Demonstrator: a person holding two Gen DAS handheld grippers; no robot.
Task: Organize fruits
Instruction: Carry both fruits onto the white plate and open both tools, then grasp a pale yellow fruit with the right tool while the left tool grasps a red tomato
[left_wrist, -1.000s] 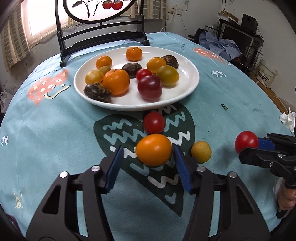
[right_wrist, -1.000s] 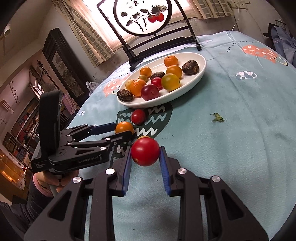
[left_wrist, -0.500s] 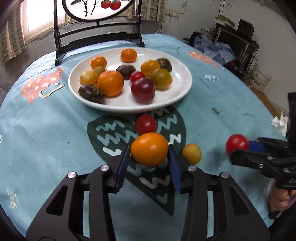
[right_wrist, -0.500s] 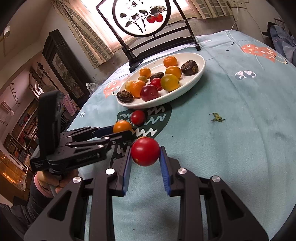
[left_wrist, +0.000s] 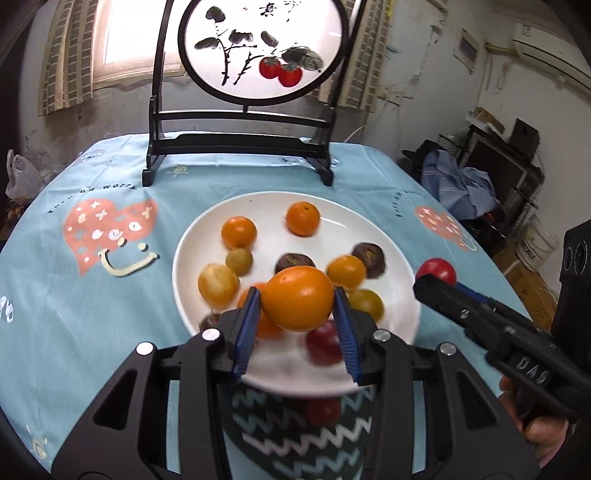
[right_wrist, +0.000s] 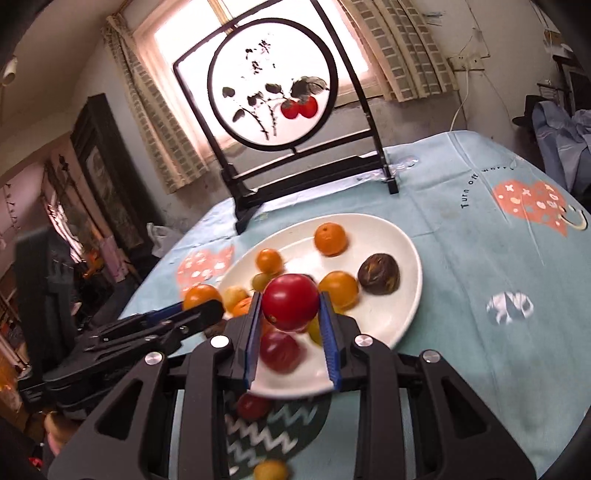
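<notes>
Yellow fruit in right view only.

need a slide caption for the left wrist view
Left tongs carry an orange tomato over the white fruit plate.

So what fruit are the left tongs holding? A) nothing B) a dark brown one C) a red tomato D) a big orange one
D: the left tongs are squeezed on the big orange fruit, held above the white plate.
</notes>
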